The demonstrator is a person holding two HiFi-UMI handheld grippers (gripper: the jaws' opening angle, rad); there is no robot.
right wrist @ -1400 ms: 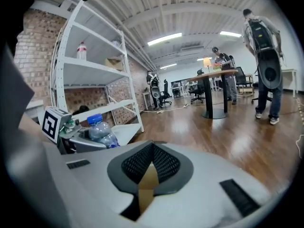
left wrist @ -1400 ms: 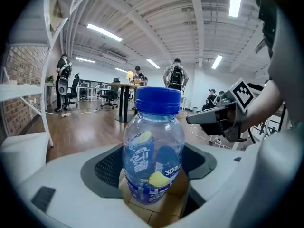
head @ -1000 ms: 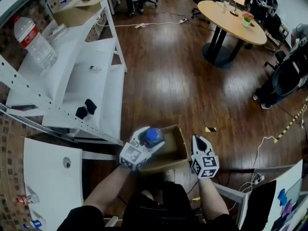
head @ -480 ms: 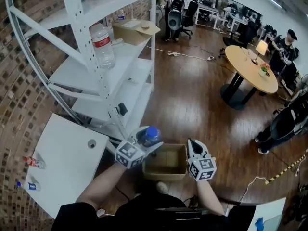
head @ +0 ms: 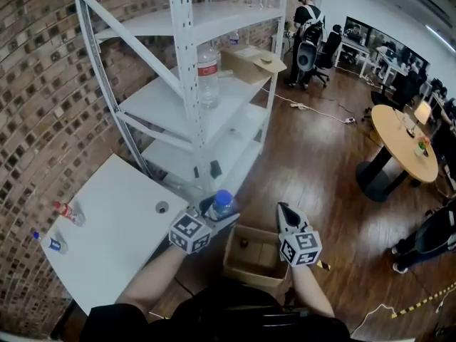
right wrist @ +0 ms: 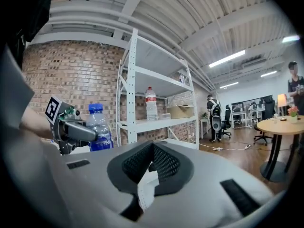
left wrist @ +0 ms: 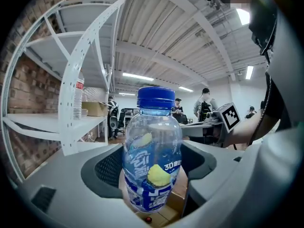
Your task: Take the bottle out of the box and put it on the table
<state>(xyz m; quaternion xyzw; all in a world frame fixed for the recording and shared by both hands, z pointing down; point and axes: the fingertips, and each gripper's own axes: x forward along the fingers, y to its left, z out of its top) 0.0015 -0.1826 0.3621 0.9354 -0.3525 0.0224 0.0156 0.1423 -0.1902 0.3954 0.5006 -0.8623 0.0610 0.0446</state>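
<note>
Our left gripper (head: 214, 218) fingers clamped on a blue-capped drink bottle (left wrist: 153, 146), beside the open cardboard box (head: 263, 259), our right gripper (head: 283, 214) fingers pressed together, white counter (head: 107, 226) at left.

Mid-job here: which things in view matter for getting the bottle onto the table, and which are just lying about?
Job: blue-capped bottle in the left gripper, open cardboard box, white table.
Lying about: big water bottle and carton on the shelving, two small bottles at the table's edge.
</note>
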